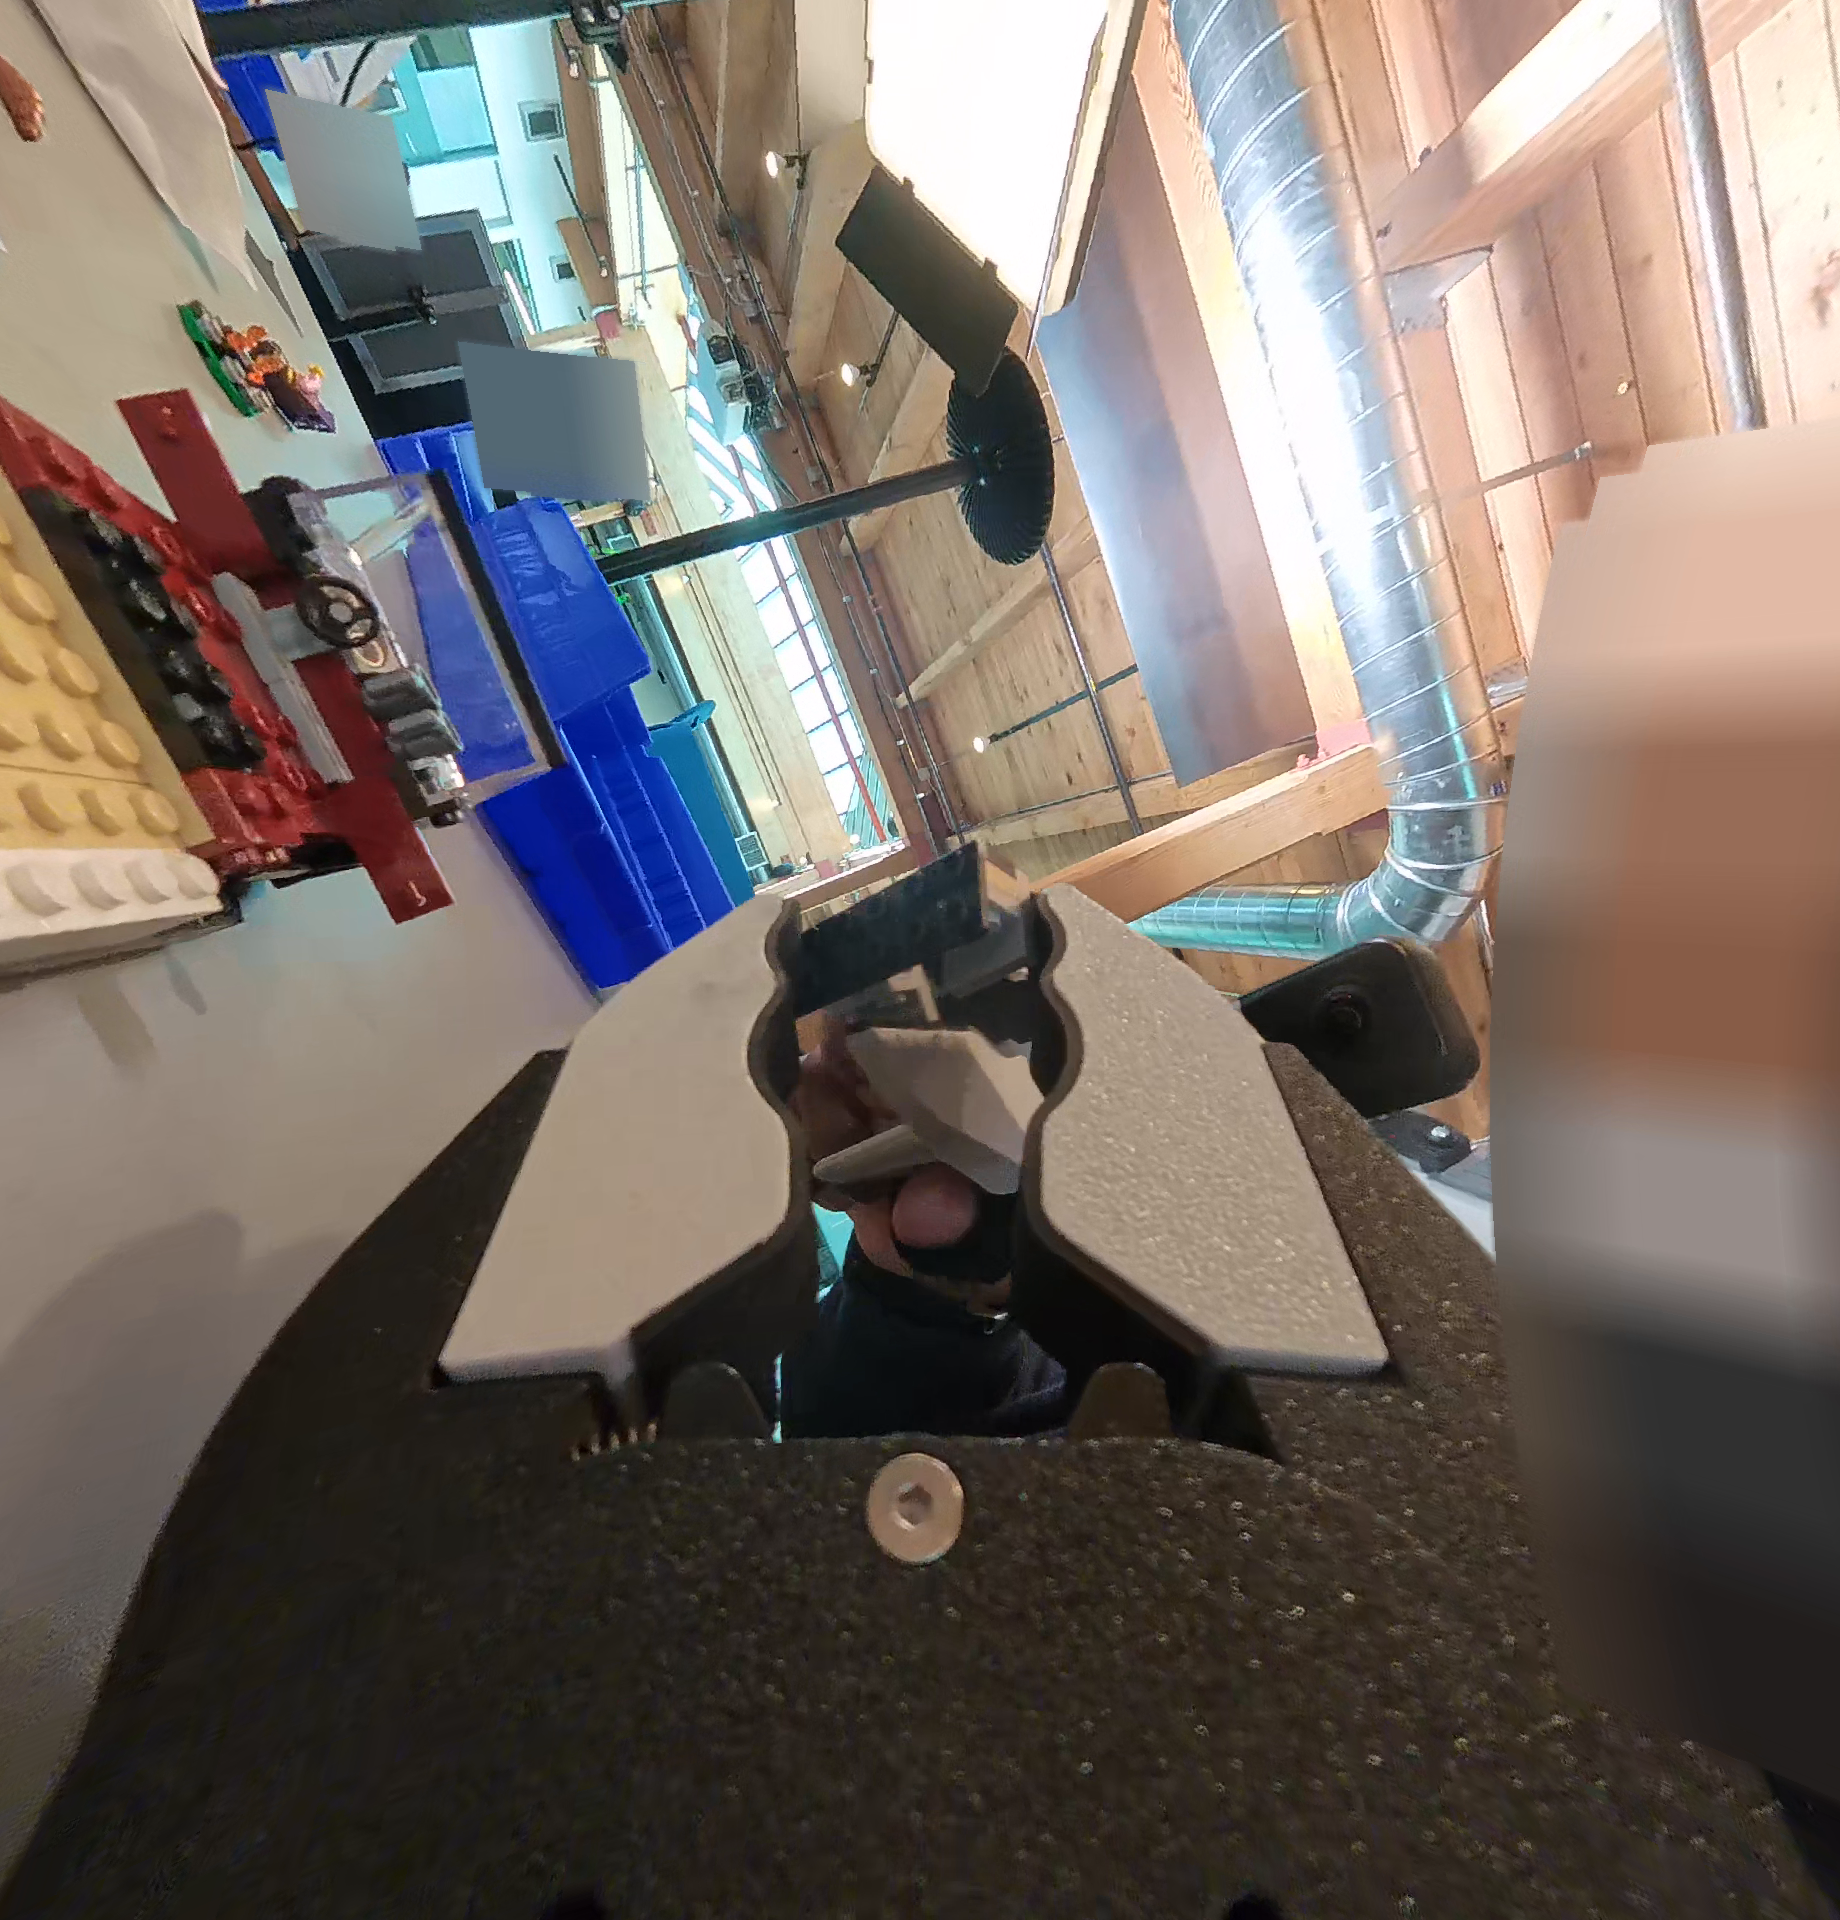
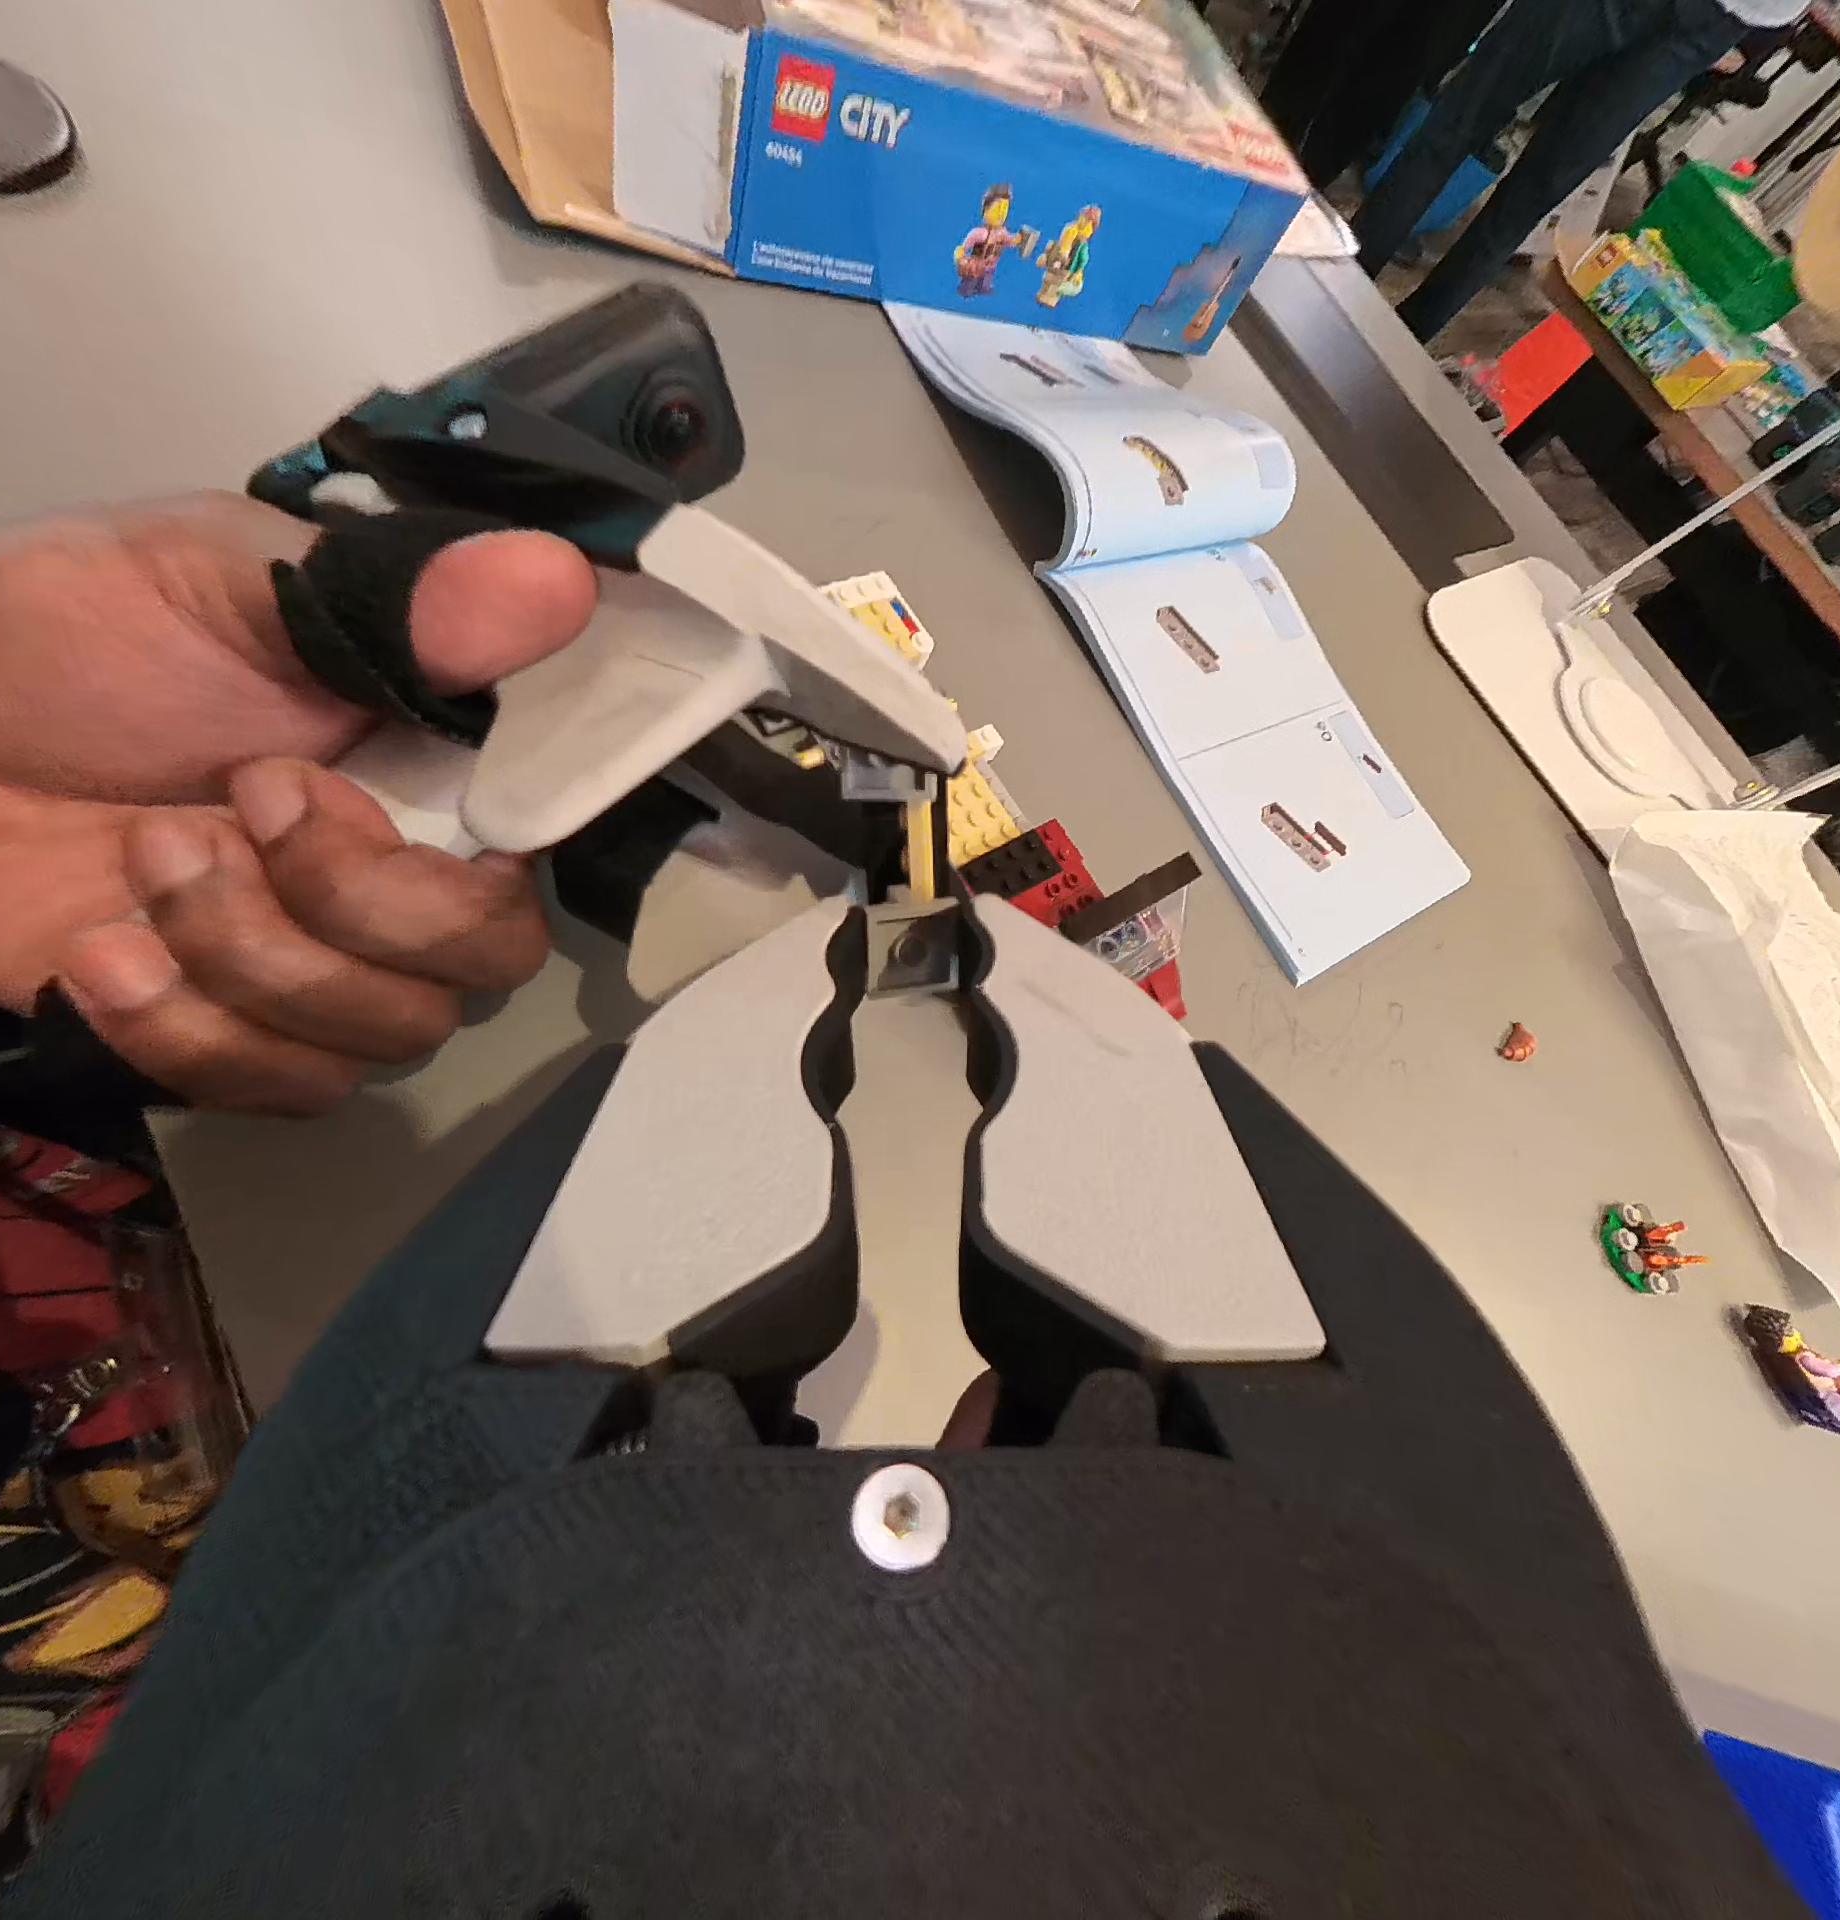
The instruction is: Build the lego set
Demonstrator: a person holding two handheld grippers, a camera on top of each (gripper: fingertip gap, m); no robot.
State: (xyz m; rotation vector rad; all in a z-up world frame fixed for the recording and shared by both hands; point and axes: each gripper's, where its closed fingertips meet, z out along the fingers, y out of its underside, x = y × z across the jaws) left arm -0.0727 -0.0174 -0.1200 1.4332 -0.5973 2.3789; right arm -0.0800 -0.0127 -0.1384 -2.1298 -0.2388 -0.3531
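My left gripper (image 1: 911, 920) is raised off the grey table (image 1: 272, 1091). Its fingers are shut on a small brick piece, a black plate (image 1: 885, 935) with a grey block (image 1: 983, 961) at its right end. In the right wrist view a hand (image 2: 220, 779) holds this left gripper (image 2: 926, 748), whose tip sits on a grey part (image 2: 874, 779). A tan bar (image 2: 921, 831) runs from that part down to a small grey studded plate (image 2: 911, 956). My right gripper (image 2: 911, 925) is shut on this plate. The right gripper's grey fingers (image 1: 947, 1081) show just behind the left one's.
A red, tan and black brick model (image 2: 1041, 862) with a clear windscreen lies on the table (image 2: 1311, 1195) just beyond the grippers. An open booklet (image 2: 1207, 644), a blue toy box (image 2: 999, 208), a white paper bag (image 2: 1778, 1039), a small green piece (image 2: 1643, 1257) and a minifigure (image 2: 1809, 1371) lie around. Blue bins (image 1: 583, 727) stand past the edge. Both grippers' tips are close together, under 4 cm apart.
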